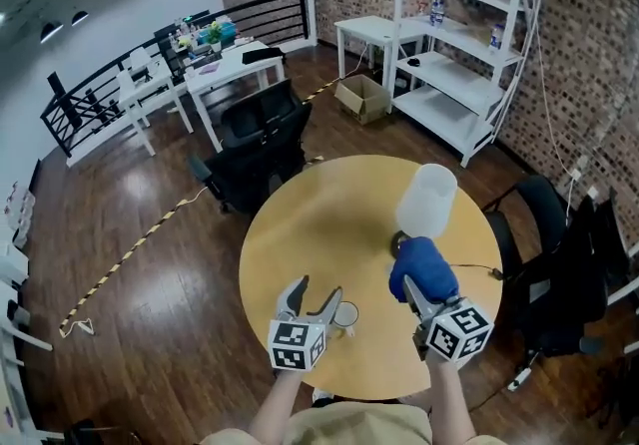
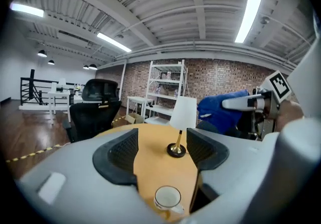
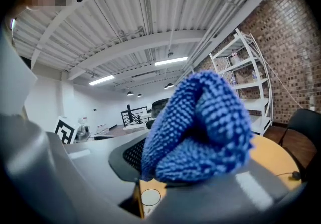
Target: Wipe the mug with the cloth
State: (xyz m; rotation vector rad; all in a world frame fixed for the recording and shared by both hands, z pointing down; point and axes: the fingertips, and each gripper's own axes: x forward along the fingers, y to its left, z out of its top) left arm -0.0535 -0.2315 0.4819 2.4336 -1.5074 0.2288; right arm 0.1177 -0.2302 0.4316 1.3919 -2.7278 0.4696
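While a bunched blue cloth (image 3: 200,127) is clenched in right fingers (image 3: 131,153), a white mug (image 2: 168,199) is seen under released left fingers (image 2: 116,156).

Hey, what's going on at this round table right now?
A person stands over the round wooden table with a gripper in each hand. The right gripper is clamped on a bunched blue cloth, held above the table near the lamp. The left gripper has its jaws apart and empty, and hovers by the white mug. The mug sits on the table with nothing touching it, so the wiping has not begun.
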